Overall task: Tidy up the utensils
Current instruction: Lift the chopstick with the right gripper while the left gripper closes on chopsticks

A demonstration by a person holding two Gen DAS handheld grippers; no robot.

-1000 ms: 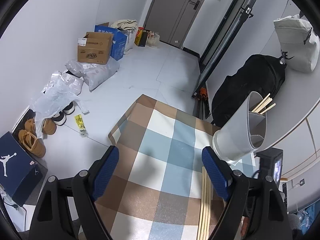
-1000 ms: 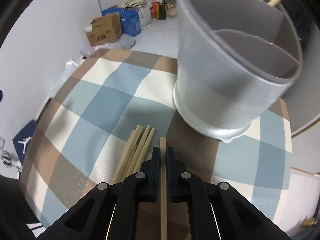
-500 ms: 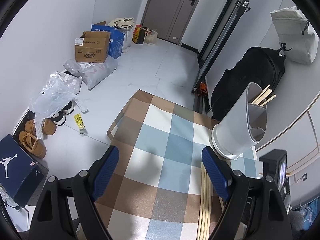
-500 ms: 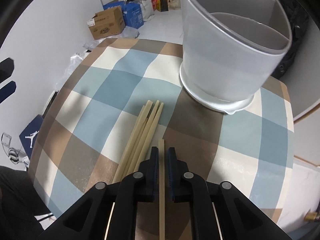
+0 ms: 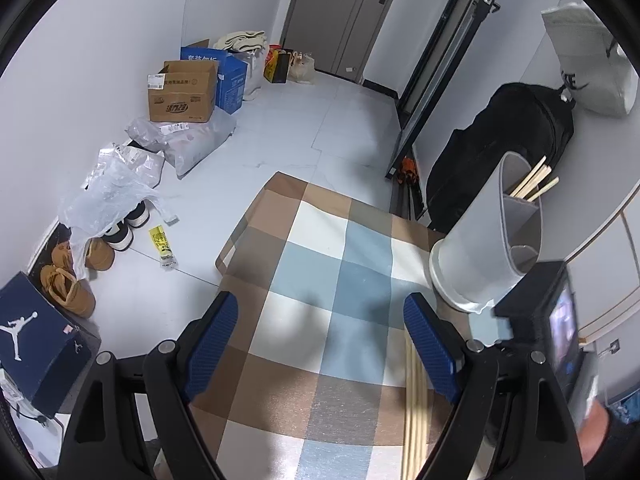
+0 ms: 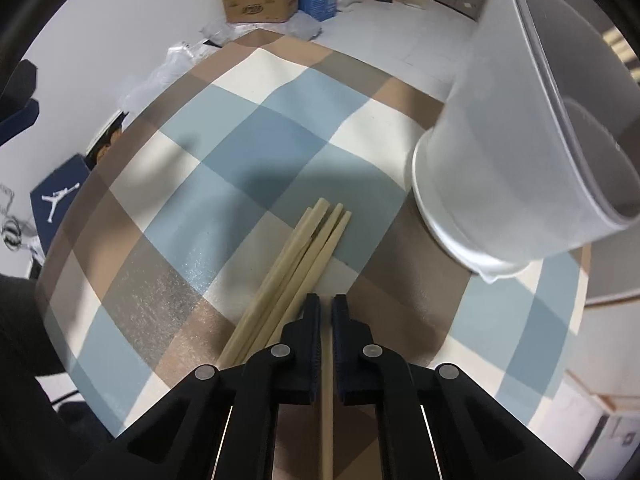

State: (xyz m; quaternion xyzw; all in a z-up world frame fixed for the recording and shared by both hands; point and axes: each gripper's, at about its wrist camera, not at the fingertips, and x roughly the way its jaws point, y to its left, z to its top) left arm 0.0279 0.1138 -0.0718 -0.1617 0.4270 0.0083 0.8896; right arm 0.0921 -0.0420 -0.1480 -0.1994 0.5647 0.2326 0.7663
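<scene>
While the right tool pinches one chopstick, the holder at two o'clock awaits it; left tool gapes wide.

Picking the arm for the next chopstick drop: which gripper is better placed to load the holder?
Right. The right gripper already has its jaws shut on a chopstick, with the holder just ahead. The left gripper is open, holding nothing.

The utensil holder blurs near the lens, its top cut by the frame edge. The gripped chopstick hides mostly between the black fingers.
</scene>
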